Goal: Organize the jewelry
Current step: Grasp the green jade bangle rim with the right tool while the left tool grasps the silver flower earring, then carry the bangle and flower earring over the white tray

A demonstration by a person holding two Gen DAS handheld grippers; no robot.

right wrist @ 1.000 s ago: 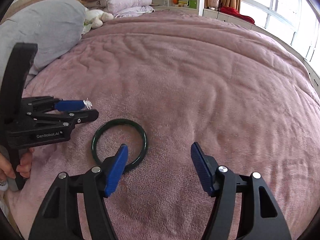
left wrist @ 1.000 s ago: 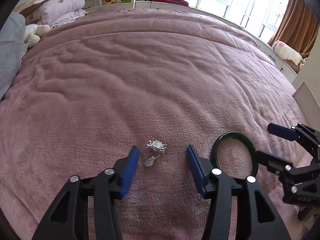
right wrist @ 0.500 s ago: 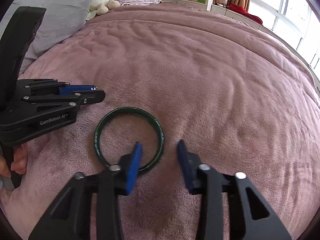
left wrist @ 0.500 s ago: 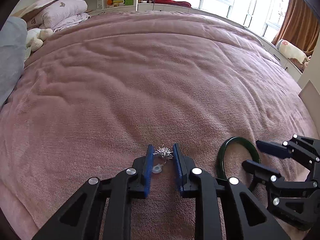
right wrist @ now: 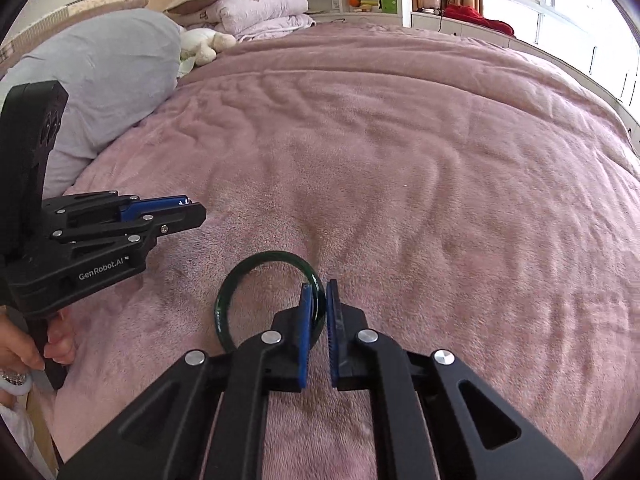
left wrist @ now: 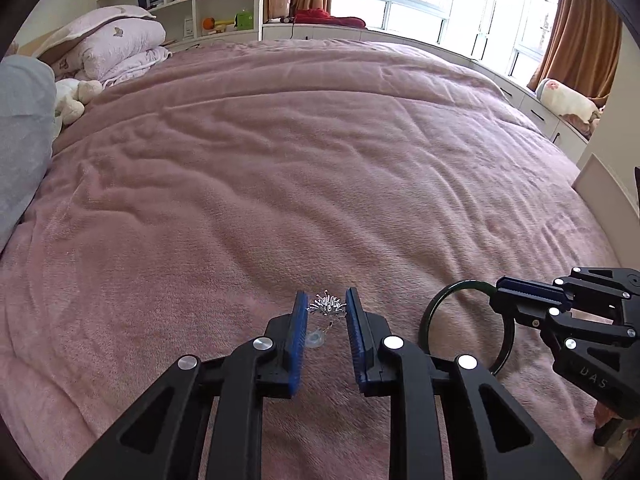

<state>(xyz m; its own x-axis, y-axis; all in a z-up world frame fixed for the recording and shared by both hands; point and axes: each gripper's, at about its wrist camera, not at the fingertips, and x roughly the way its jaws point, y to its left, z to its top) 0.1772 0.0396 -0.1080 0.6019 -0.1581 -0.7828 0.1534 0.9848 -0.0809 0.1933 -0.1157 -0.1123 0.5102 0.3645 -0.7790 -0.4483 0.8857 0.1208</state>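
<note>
A small silver spiky earring [left wrist: 326, 306] with a clear backing sits between the blue pads of my left gripper [left wrist: 326, 308], which is shut on it just above the pink blanket [left wrist: 280, 180]. A dark green bangle [right wrist: 248, 280] is tilted up off the blanket; my right gripper [right wrist: 319, 300] is shut on its right rim. In the left wrist view the bangle [left wrist: 434, 316] and the right gripper [left wrist: 516, 298] show at the right. In the right wrist view the left gripper [right wrist: 188, 210] shows at the left.
A grey pillow [right wrist: 100, 80] and a white plush toy [right wrist: 204, 42] lie at the bed's head, with folded lilac bedding [right wrist: 256, 8] behind. Shelves [left wrist: 208, 4] and windows line the far wall. A beige board [left wrist: 604, 196] stands at the bed's right edge.
Both grippers closed: the left on the silver earring, the right on the bangle's rim. Both items have been raised a little off the blanket.
</note>
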